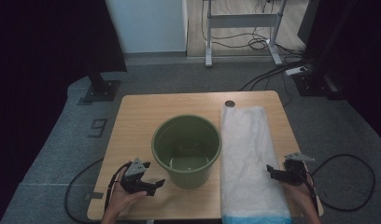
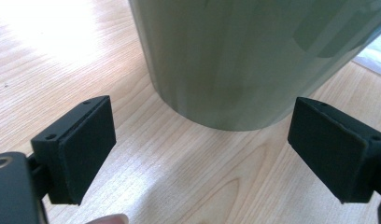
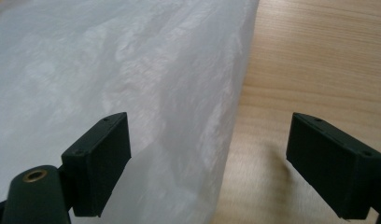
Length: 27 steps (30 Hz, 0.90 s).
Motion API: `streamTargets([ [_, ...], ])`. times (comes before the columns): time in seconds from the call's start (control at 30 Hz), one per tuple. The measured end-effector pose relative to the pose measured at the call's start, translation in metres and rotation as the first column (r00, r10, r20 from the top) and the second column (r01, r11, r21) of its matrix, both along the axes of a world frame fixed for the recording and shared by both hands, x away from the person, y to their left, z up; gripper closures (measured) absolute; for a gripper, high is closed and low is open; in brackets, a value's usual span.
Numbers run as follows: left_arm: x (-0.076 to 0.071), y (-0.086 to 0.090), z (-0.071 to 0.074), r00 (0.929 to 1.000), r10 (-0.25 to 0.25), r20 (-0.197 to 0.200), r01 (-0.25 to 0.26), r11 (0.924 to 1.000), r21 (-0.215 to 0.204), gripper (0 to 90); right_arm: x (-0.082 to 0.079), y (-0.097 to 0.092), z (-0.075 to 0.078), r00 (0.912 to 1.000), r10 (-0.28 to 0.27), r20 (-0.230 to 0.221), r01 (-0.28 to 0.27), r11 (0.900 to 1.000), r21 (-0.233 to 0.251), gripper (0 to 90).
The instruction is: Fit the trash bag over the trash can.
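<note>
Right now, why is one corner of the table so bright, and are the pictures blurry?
In the left gripper view, glare whitens the table beside the green bucket. In the right gripper view, the white bag looks soft and slightly blurred. The high view is dim, dark at its edges.

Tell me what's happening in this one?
A person at a wooden table holds a gripper in each hand. The left gripper, open, faces the base of an empty green bucket without touching it. The right gripper, also open, straddles the edge of a folded white plastic bag beside the bucket.
</note>
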<state>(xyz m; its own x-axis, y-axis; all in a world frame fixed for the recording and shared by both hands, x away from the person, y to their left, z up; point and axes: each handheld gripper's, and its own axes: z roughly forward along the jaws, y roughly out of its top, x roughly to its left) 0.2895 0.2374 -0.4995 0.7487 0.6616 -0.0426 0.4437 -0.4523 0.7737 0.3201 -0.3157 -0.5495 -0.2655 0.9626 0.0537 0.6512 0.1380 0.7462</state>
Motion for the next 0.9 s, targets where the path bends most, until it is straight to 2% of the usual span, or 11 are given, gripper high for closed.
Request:
streamTargets([
  [0.27, 0.0, 0.002, -0.002, 1.0, 0.008, -0.005, -0.008, 0.9999, 0.01, 8.4, 0.021, 0.005, -0.004, 0.9998, -0.006, -0.016, 0.006, 0.9998, -0.018, 13.9],
  [0.5, -0.003, 0.003, -0.001, 0.9999, 0.013, -0.002, -0.013, 0.9998, 0.011, 8.7, 0.027, 0.013, -0.004, 0.9999, 0.004, -0.014, -0.005, 0.9986, -0.052, 16.2],
  [0.57, -0.004, 0.004, -0.001, 0.9998, 0.017, 0.0, -0.017, 0.9998, 0.014, 8.7, 0.026, 0.015, -0.004, 0.9998, 0.015, -0.009, -0.015, 0.9986, -0.051, 20.8],
  [0.9, -0.01, 0.009, 0.004, 0.9992, 0.037, 0.018, -0.037, 0.9993, 0.003, 9.8, 0.022, 0.026, 0.001, 0.9935, 0.114, -0.002, -0.114, 0.9922, -0.05, 59.9],
])
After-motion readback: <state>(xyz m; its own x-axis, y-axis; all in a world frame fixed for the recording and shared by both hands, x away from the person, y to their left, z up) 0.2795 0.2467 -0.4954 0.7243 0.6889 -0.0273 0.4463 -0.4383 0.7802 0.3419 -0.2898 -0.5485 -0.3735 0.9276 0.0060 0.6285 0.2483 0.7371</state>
